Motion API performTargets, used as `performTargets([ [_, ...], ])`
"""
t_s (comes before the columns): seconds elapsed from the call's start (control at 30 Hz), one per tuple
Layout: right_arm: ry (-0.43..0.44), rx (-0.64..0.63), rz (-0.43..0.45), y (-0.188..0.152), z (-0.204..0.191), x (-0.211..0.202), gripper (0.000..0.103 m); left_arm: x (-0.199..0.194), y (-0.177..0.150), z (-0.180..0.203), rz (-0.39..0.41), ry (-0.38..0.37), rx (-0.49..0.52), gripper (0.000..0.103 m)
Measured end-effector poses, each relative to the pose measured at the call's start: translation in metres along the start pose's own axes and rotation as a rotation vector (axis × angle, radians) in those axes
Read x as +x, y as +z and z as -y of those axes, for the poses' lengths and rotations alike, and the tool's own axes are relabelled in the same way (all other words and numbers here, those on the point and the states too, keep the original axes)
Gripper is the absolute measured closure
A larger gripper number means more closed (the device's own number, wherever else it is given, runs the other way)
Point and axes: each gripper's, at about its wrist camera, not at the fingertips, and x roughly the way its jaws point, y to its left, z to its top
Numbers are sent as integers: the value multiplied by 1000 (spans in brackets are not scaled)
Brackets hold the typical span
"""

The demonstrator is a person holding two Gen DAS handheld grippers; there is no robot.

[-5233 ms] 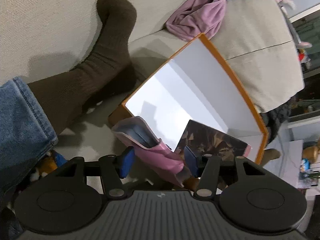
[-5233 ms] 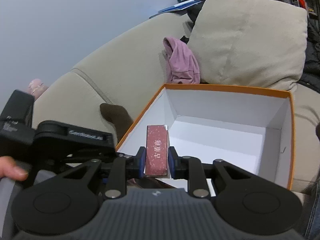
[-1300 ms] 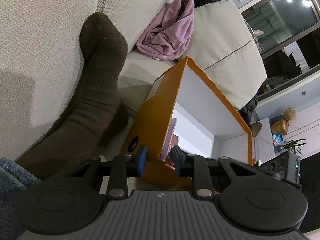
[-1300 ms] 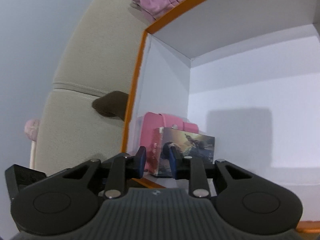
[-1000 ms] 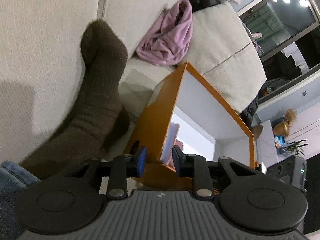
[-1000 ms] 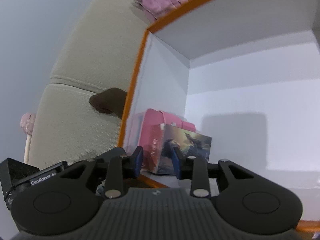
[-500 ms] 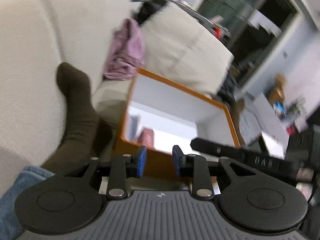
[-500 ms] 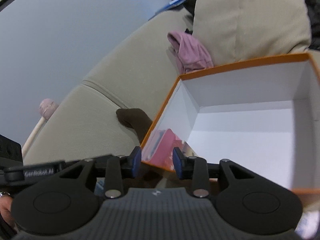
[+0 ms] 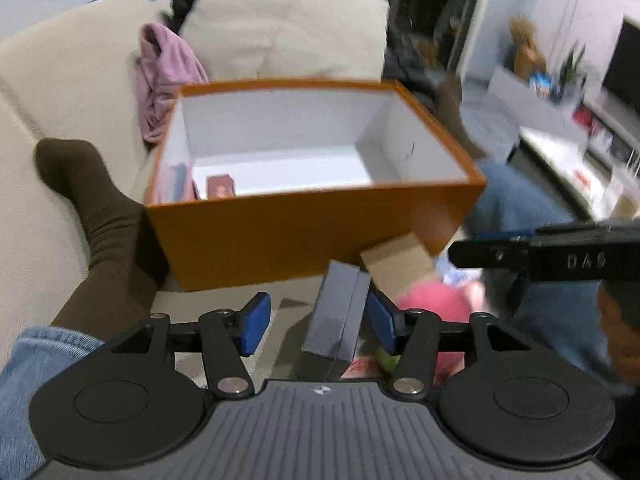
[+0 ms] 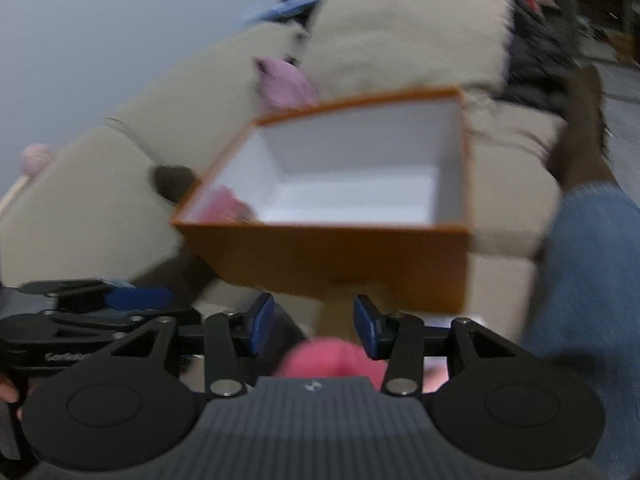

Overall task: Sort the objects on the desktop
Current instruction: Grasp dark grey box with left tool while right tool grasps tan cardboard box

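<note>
Left gripper point(image 9: 318, 320) is sitting at bottom center of the left wrist view with its jaws spread wide, nothing clamped. A dark blue box point(image 9: 338, 314) is standing tilted between the blue pads point(image 9: 254, 322), close against the right-side pad and clear of the left-side one. Just beyond it, a tan cardboard box point(image 9: 396, 262) is lying against the front wall of the orange box point(image 9: 312, 234), which is filling mid-frame. A small maroon box point(image 9: 221, 186) and something pink are sitting in its left inner corner. A pink object point(image 9: 436, 312) is showing lower right, blurred.

Right gripper point(image 10: 314, 326) is at bottom center of the right wrist view, jaws apart and empty. A blurred pink object point(image 10: 332, 360) is lying just under and between the pads. The orange box point(image 10: 340, 256) is above it at frame center, with pink contents point(image 10: 224, 204) in its left corner. The left gripper point(image 10: 92, 320) is showing at lower left.
</note>
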Motion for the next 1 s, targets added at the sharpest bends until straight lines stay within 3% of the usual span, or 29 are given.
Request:
performTargets([
  [0.13,15,107,-59,0,27,18,53,25,0,7,-72,17,23,40],
  [0.3,22,168,-116,3,46,46,51,39,-5,4,-106,19,17,41],
  [0.37,21,178,-133,6,48,57,51,42,-6,0,-106,10,-3,55],
  [0.47,21,192,-151,11,53,72,45,42,-6,-7,-94,-9,-46,56],
  [0.7,118,265,-218,18,61,97,44,43,-9,-27,-79,-71,-157,59],
  [0.87,171,279,-238,15,55,95,53,44,-11,-31,-74,-84,-202,61],
  [0.93,175,248,-227,16,44,86,73,44,-11,-33,-71,-78,-229,63],
  [1.0,171,196,-211,17,31,80,70,44,-10,-34,-72,-77,-237,64],
])
